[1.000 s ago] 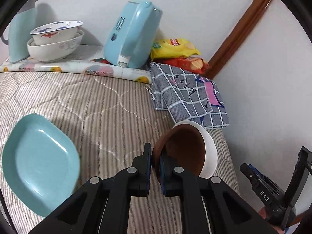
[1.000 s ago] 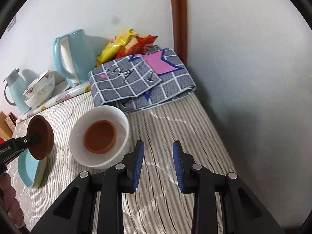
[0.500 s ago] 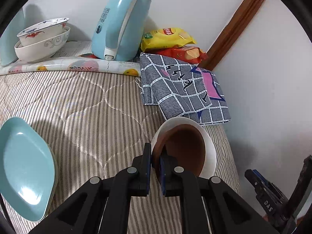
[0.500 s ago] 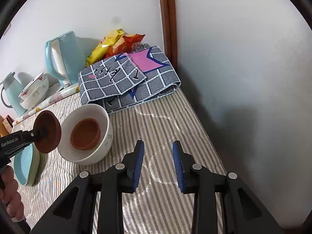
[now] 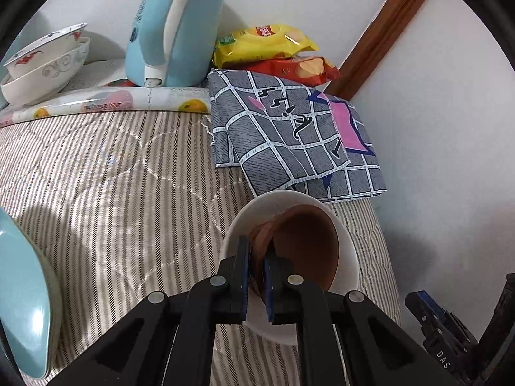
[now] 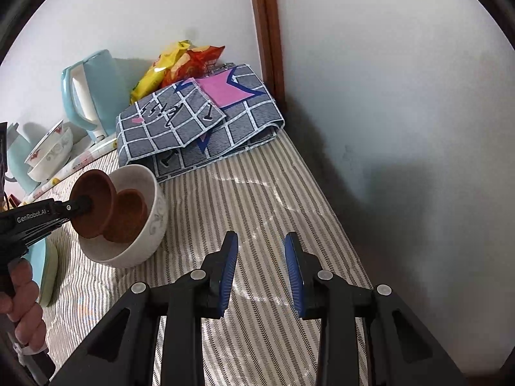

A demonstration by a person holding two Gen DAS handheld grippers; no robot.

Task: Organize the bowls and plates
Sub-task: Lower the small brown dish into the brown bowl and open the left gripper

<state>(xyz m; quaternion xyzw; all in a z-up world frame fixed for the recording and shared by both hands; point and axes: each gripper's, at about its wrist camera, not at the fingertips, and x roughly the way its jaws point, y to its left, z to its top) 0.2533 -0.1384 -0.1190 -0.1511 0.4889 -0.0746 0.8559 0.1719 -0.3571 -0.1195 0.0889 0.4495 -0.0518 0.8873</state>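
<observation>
Left wrist view first: the left gripper [image 5: 256, 276] has its jaws pinching the rim of a small brown bowl [image 5: 305, 244], which is tipped on its side and sitting partly down inside the white bowl [image 5: 349, 257]. The white bowl rests on a striped quilted bed cover [image 5: 112, 186], just in front of a folded grey checked cloth [image 5: 289, 141] with a pink patch. Behind that cloth lie a yellow snack bag [image 5: 264, 43] and a red snack bag [image 5: 302, 69] against the wall. A light blue kettle [image 5: 173, 29] stands on a fruit-print mat [image 5: 106, 104], and further left there are two stacked patterned bowls [image 5: 45, 67], the top one tilted. A light blue plate [image 5: 22, 305] fills the lower left edge. The right gripper [image 5: 441, 331] peeks in at the bottom right corner.

Right wrist view: the right gripper [image 6: 260, 273] hovers over the striped cover with its jaws spread apart and nothing between them. Off to the left, the left gripper [image 6: 82, 207] holds the brown bowl [image 6: 91, 207] by the rim, tilted, leaning into the white bowl [image 6: 151, 225]. A second brown bowl [image 6: 132, 215] already sits inside the white one, right up against the held bowl. The person's left hand [image 6: 22, 302] shows at the edge, next to the blue plate [image 6: 46, 267].
</observation>
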